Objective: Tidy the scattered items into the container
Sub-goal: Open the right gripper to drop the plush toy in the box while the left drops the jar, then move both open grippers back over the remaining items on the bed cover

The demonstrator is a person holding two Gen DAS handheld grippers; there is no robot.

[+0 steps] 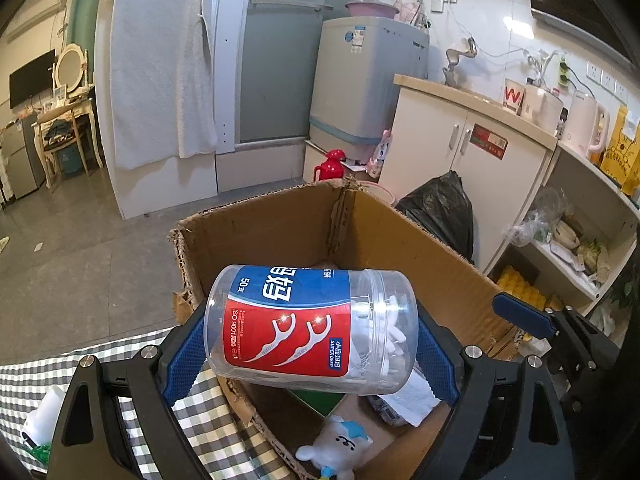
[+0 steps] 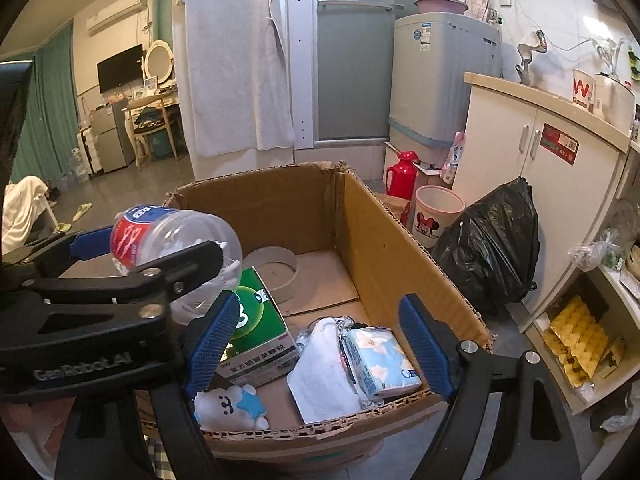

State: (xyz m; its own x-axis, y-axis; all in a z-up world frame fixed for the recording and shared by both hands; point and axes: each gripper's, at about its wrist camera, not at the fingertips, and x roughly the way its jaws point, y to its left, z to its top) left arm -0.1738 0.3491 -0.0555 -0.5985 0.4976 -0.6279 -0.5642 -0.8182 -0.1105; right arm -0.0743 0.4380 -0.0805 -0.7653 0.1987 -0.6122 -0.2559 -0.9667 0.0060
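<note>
Grey floor tiles around an open cardboard box (image 2: 384, 240) at frame centre.
Left hand-held gripper (image 1: 312, 344), spread wide, clamps a clear floss-pick jar (image 1: 308, 328) lying sideways over the box's torn near-left rim. Right hand-held gripper (image 2: 320, 340) gapes empty above the tissue pack (image 2: 380, 360) and green medicine box (image 2: 256, 332), with bare box floor behind them.

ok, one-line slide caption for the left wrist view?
Left gripper holds a clear floss-pick jar sideways over the open cardboard box, above a small plush toy.
</note>
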